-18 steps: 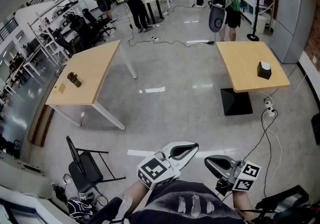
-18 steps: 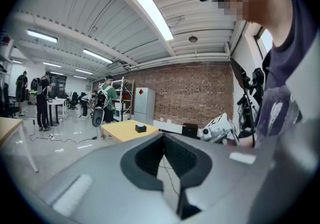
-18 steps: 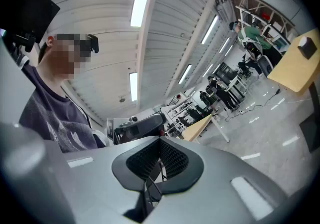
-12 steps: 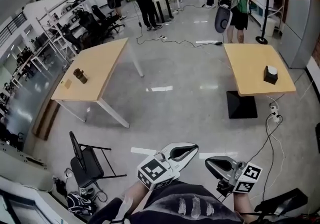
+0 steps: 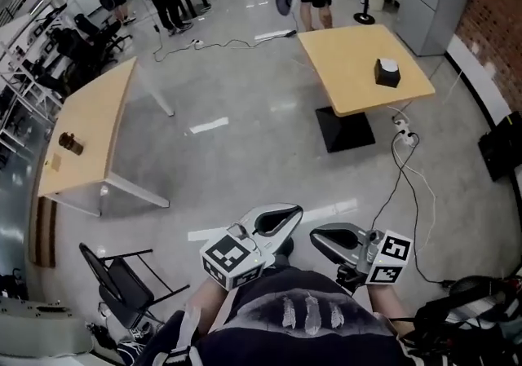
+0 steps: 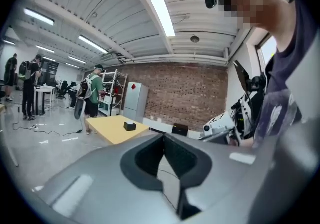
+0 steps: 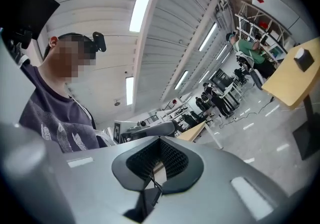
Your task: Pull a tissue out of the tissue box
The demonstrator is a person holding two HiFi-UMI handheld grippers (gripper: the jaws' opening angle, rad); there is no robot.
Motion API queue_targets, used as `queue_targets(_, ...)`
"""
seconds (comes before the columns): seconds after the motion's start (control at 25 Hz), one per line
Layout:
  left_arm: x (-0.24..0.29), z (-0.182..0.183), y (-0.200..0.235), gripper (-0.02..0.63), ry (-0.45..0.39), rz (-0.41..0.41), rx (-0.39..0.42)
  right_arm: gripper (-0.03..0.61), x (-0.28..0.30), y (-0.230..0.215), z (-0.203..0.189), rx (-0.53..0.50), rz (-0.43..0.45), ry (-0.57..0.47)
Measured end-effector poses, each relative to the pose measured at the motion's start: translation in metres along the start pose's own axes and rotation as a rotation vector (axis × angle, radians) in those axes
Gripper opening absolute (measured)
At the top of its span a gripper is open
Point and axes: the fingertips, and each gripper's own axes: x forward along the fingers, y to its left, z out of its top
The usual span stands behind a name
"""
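Far off, tissue box (image 5: 387, 71) on table (image 5: 347, 83); pwr strip (image 5: 405, 140) by base.

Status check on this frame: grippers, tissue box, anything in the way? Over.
Left gripper and right gripper shut, empty. Tissue box untouched on far table, out of reach. Cable on floor beside table.

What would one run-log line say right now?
tissue box: on far table, untouched | left gripper: shut, empty | right gripper: shut, empty
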Motion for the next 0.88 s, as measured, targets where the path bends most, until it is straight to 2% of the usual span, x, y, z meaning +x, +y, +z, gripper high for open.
queue_targets(0.16, 0.027, 0.018, -0.009, 0.005, -0.036, -0.12, -0.005, -0.002, -0.018, 0.0, 0.01, 0.008, -0.103, -0.01)
queue_targets(0.28, 0.038, 0.028, 0.007, 0.005, -0.05, -0.18, -0.003, -0.002, -0.012, -0.018, 0.018, 0.005, -0.196, -0.001)
queue_targets(0.6, 0.047, 0.038, 0.072, 0.005, -0.054, -0.257, -0.024, -0.001, 0.025, -0.062, 0.037, -0.004, -0.337, -0.016)
queue_targets(0.88, 0.045, 0.036, 0.122, 0.005, -0.062, -0.288, -0.061, -0.002, 0.064, -0.092, 0.042, 0.0, -0.388, 0.002)
